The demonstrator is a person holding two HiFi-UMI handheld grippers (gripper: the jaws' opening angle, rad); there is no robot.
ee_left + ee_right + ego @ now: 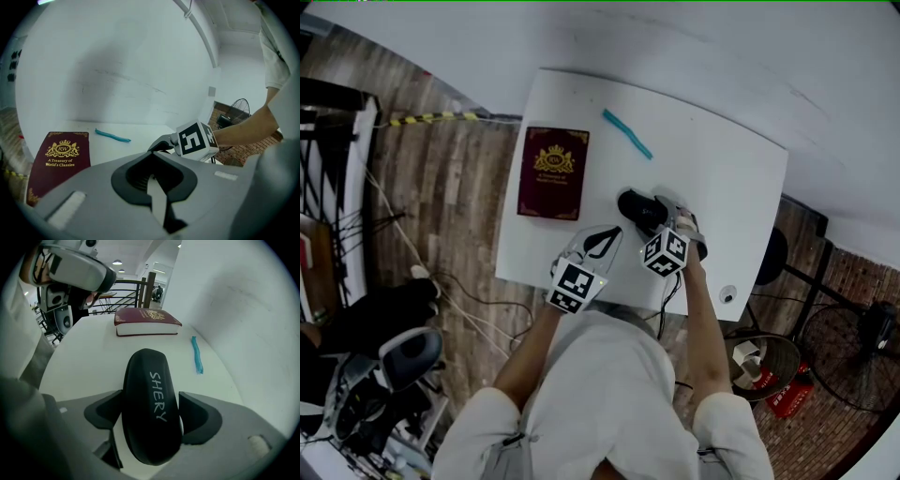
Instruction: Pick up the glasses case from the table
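Only the right gripper view shows my right gripper [152, 414] wide open around the glasses case [150, 390], seemingly not pressing it. My left gripper [612, 232] is closed and empty.

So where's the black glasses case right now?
In the head view the glasses case lies on the white table toward the person's side, right of the red book, between the right gripper's open jaws.
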